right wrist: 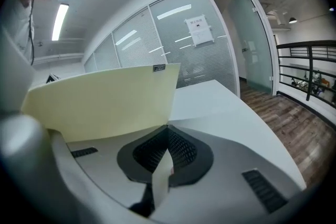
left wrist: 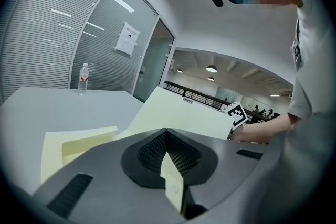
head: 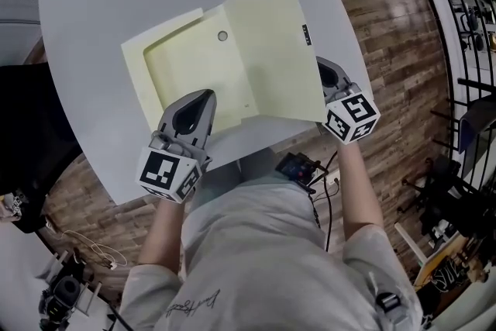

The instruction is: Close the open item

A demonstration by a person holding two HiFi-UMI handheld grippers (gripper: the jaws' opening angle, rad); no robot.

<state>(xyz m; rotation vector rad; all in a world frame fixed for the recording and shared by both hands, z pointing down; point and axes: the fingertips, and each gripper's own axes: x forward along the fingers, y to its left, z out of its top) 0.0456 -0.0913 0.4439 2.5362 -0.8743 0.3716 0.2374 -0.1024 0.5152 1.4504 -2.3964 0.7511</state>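
The pale yellow folder [head: 203, 62] lies open on the grey desk [head: 93, 4], our left tool [head: 201, 98] clamped on its flat leaf's near edge, our right tool [head: 326, 74] clamped on the raised cover [head: 275, 43] at its near edge. We judge the cover should swing left in 1 smooth arc while the flat leaf is kept pinned.

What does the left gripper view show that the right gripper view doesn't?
Left gripper view only: a water bottle on the table, and the left gripper shut on the flat half of the folder. Right gripper view only: wood floor, a black railing, and the right gripper shut on the raised cover. Both: the pale yellow folder, the grey table, a glass wall with a posted notice.
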